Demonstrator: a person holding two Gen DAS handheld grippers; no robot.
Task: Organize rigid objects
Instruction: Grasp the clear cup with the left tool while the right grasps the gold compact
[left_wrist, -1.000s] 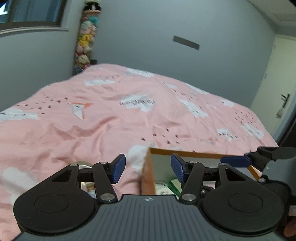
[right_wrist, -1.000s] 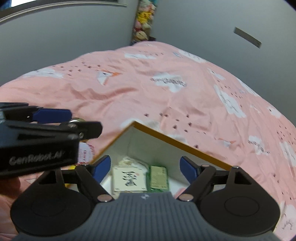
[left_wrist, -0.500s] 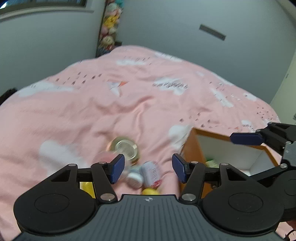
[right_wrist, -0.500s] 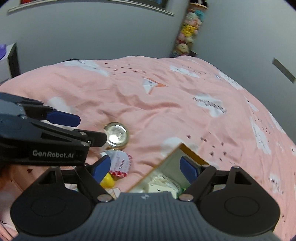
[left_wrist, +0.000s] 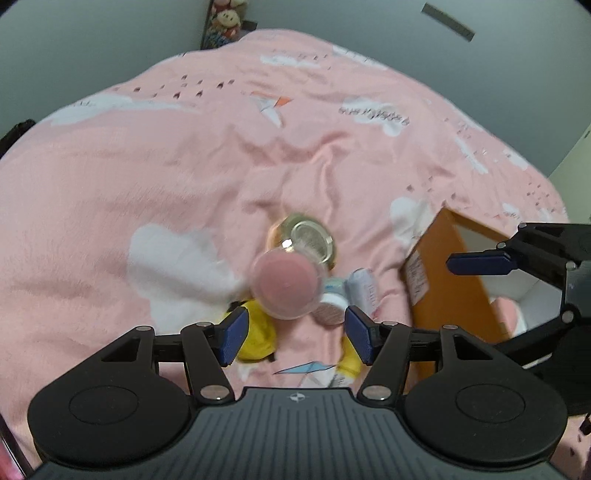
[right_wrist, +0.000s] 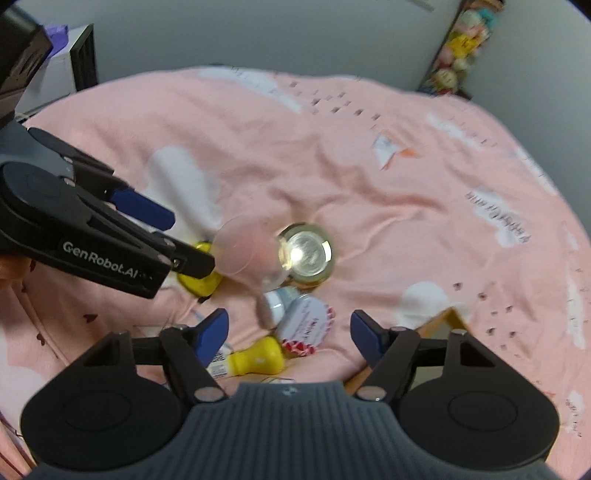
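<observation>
Left wrist view: the left gripper (left_wrist: 293, 330) hangs over a small heap of things on the pink bed (left_wrist: 110, 206). Its jaws stand spread and have just been opening, with nothing pinched. A clear cup (left_wrist: 286, 286) sits ahead of the gap, mouth toward the camera, blurred. I judge the step to be reaching for one item from the heap. To do it well, centre the jaws on a single rigid body before closing, since the things touch each other and the quilt is soft and will give. The cup looks thin and smooth, the tin (left_wrist: 312, 242) behind it round and shiny. The box (left_wrist: 447, 277) at the right, orange outside and white inside, is the likely goal; the right gripper (left_wrist: 476, 264) reaches in front of it.

Right wrist view: the right gripper (right_wrist: 288, 332) is also spread, holding nothing, though its jaws have just been closing. Before it lie a round labelled lid (right_wrist: 308, 326), a small white jar (right_wrist: 275, 304) and a yellow bulb-shaped toy (right_wrist: 258, 356). Another yellow piece (right_wrist: 199, 284) lies partly under the left gripper (right_wrist: 147, 210). Only a corner of the box (right_wrist: 443, 321) shows here. The toy looks glossy and may slip.
</observation>
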